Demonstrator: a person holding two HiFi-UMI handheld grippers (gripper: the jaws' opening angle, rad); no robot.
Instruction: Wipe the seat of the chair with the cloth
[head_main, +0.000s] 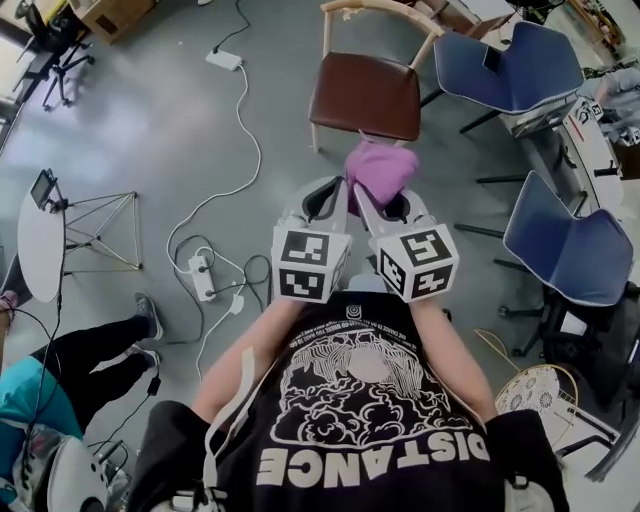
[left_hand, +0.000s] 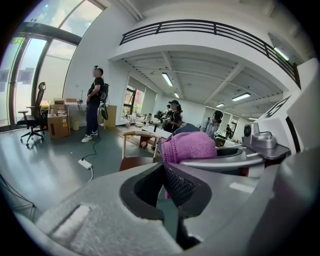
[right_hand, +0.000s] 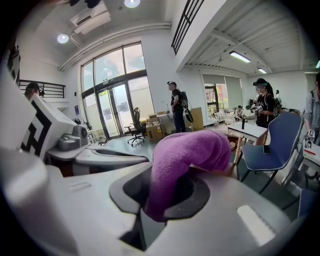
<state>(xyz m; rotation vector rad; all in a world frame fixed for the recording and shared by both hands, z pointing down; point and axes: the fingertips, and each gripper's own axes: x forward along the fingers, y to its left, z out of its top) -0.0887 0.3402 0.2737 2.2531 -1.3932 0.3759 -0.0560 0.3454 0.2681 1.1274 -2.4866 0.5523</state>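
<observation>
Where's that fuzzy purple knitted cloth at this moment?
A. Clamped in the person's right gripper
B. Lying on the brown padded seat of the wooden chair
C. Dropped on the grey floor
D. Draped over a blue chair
A: the right gripper view shows the purple knitted cloth pinched between the jaws of the right gripper, and the brown padded seat has no cloth on it.

Chair seat (left_hand: 136, 162) mostly behind left claw (left_hand: 163, 167)

Bright daylight through tall windows (right_hand: 112, 92), fisheye edges dark and warped
</observation>
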